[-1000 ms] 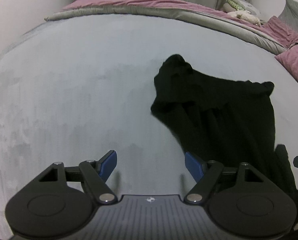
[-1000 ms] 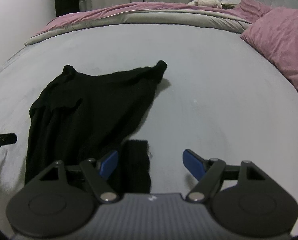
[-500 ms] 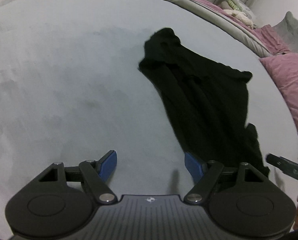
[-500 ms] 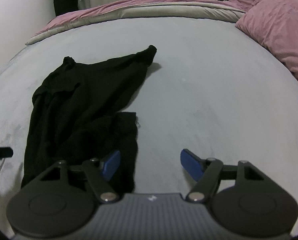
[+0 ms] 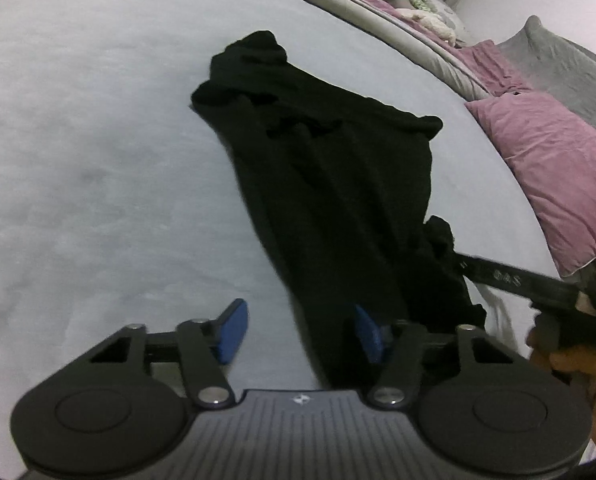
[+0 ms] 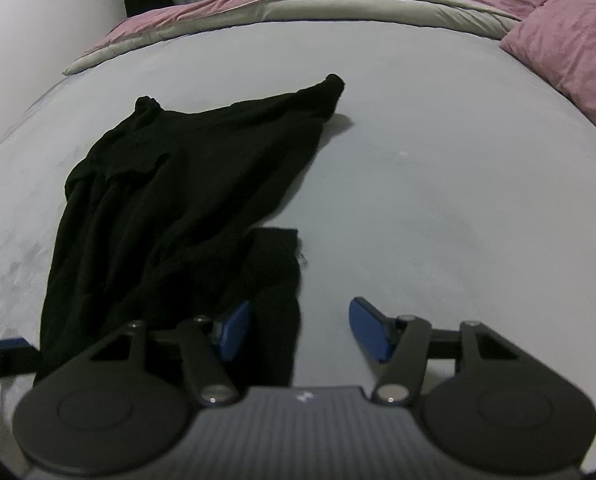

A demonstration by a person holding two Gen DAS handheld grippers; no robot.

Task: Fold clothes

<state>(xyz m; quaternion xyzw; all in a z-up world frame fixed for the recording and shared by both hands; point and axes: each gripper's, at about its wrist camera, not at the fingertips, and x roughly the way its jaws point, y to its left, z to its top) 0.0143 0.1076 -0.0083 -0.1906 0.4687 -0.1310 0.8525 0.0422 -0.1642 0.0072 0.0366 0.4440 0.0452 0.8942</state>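
A black garment [image 5: 330, 184] lies crumpled and stretched lengthwise on the grey bed sheet [image 5: 98, 140]. My left gripper [image 5: 298, 330] is open just above the garment's near left edge, its right blue pad over the cloth. In the right wrist view the same garment [image 6: 170, 200] fills the left half, with a flap [image 6: 274, 276] running toward me. The right gripper [image 6: 296, 330] is open low over that flap's near end, the left pad above the cloth. Nothing is held by either. The other gripper [image 5: 510, 278] shows at the right edge, gripped by a hand [image 5: 558, 356].
Pink pillows [image 5: 550, 168] lie along the right side, with a grey pillow [image 5: 570, 56] behind. A pink and grey duvet [image 6: 298, 4] is bunched along the far side of the bed. A white wall [image 6: 38, 20] rises at the left.
The left gripper swung right and closer to the garment, so its right pad now overlaps the cloth. The right gripper shifted slightly over the flap. Both stayed open.
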